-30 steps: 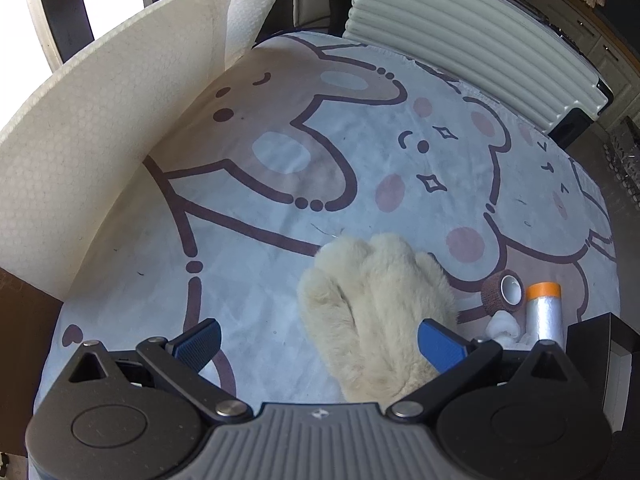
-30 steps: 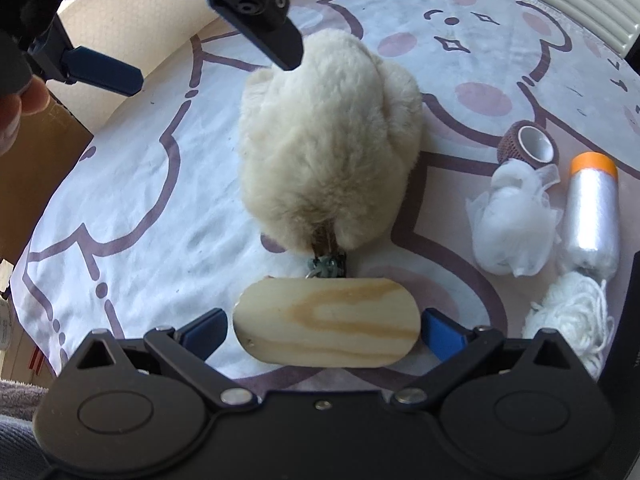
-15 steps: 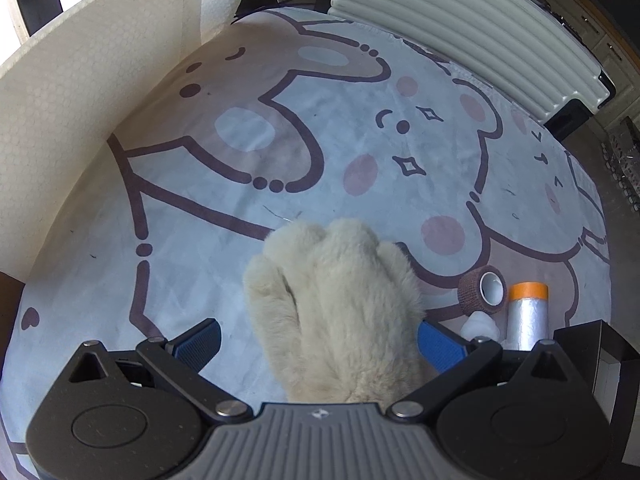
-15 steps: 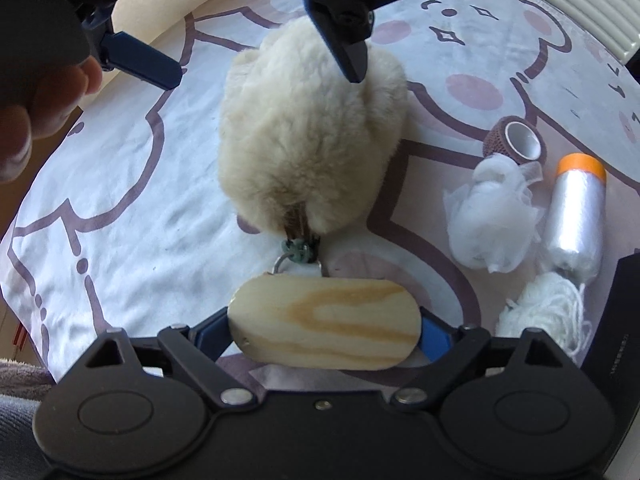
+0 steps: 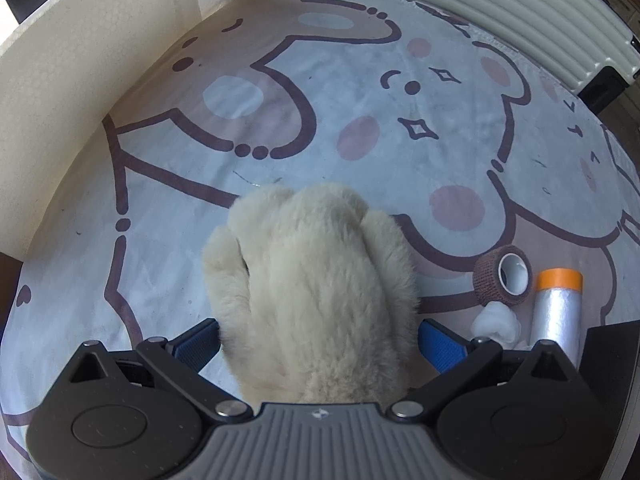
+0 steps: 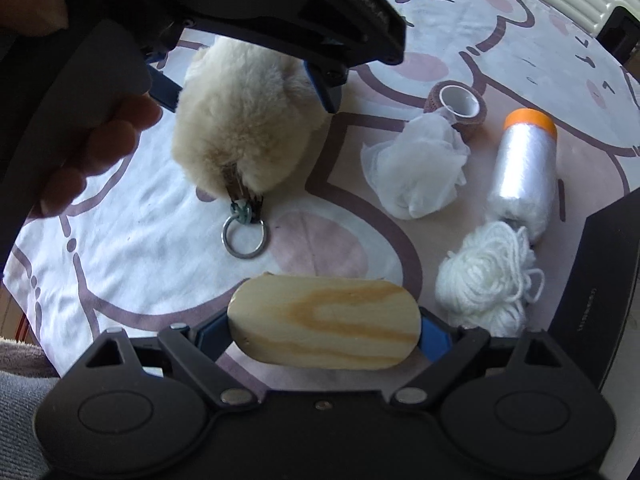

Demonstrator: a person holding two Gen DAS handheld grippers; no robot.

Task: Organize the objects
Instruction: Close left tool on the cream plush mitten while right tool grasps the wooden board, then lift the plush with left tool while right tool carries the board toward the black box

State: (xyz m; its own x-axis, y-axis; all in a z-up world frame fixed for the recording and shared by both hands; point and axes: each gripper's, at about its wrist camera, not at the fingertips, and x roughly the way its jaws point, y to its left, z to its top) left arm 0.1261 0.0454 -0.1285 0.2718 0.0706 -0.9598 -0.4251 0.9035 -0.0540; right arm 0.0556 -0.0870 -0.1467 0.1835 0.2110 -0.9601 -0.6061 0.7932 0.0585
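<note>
A cream plush paw [image 5: 316, 280] with a metal key ring [image 6: 245, 236] lies on the bear-print cloth [image 5: 360, 92]. My left gripper [image 5: 320, 344] points steeply down over it and is open, one blue finger on each side of the fur; the right wrist view shows the same left gripper [image 6: 244, 88] straddling the plush paw [image 6: 240, 136]. My right gripper [image 6: 324, 328] is shut on an oval wooden block [image 6: 324, 322], pads against its two ends, just in front of the key ring.
To the right lie a brown bandage roll [image 6: 456, 108], a white mesh wad [image 6: 416, 168], an orange-capped film roll [image 6: 522, 172] and white yarn [image 6: 484, 276]. A black box [image 6: 592, 300] stands at the right edge, white foam sheet [image 5: 60, 100] at the left. A person's hand [image 6: 96, 152] holds the left gripper.
The left gripper came down and in until its fingers straddle the plush paw. The right gripper's pads closed onto the wooden block's ends, and the block has moved back, uncovering the key ring.
</note>
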